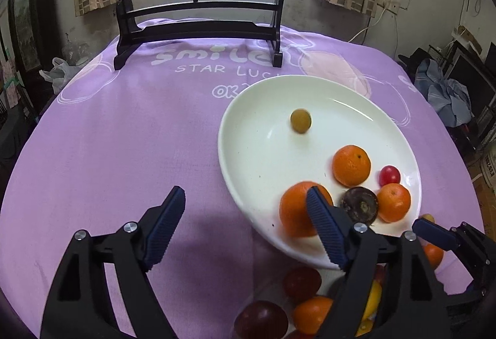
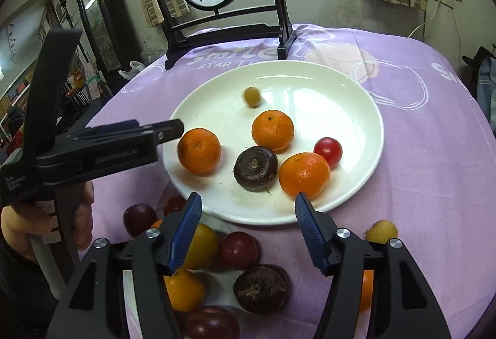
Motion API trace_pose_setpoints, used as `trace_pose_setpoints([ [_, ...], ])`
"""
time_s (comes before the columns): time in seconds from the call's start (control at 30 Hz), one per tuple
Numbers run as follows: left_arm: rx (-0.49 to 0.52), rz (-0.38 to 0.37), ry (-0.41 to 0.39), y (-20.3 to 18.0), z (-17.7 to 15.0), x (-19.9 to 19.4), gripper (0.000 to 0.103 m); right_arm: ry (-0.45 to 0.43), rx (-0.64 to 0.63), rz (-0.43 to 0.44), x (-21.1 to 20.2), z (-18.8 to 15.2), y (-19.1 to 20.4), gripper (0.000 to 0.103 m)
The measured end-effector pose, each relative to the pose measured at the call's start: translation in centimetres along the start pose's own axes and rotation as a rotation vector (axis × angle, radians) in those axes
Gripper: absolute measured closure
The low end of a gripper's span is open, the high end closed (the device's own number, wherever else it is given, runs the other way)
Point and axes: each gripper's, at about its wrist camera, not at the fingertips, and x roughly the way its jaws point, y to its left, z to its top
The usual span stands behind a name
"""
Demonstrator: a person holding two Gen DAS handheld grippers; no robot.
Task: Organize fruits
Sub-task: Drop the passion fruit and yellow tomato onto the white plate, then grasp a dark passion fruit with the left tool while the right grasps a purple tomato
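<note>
Nearest to the cameras, a heap of loose fruits lies on the purple cloth under and just beside both tongs; the right gripper has its jaws apart with nothing between them, above this heap and before the near rim of the white plate. The left gripper also stands with jaws apart and empty, its right finger in front of one mandarin at the plate's edge. Farther on the plate lie two more mandarins, a dark round fruit, a red cherry tomato, and beyond them a small yellow fruit, blurred.
</note>
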Motion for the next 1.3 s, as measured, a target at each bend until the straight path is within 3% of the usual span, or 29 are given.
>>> trace_pose_setpoints([
  [0.27, 0.010, -0.010, 0.001, 0.7, -4.3, -3.0, 0.020, -0.095, 0.001, -0.021, -3.4, -3.0, 0.0, 0.024],
  [0.5, 0.122, -0.049, 0.023, -1.5, -8.5, -5.0, 0.020, -0.125, 0.035, -0.053, -6.0, -6.4, -0.9, 0.018],
  [0.63, 0.176, -0.047, 0.041, -2.9, -10.6, -5.6, 0.020, -0.107, 0.058, -0.074, -5.9, -7.0, -1.6, 0.018],
  [0.73, 0.157, -0.084, 0.062, -3.0, -11.7, -6.2, 0.019, -0.122, 0.050, -0.087, -6.1, -7.3, -1.7, 0.018],
  [0.83, 0.124, -0.087, 0.035, -3.0, -12.8, -7.3, 0.015, -0.125, 0.047, -0.087, -6.2, -7.8, -2.1, 0.018],
  [1.07, 0.166, -0.053, 0.008, -4.1, -14.0, -8.8, 0.014, -0.109, 0.057, -0.079, -6.4, -8.1, -2.6, 0.018],
  [1.3, 0.228, -0.097, 0.055, -5.8, -15.5, -8.4, 0.014, -0.114, 0.051, -0.072, -6.7, -8.4, -2.3, 0.014],
])
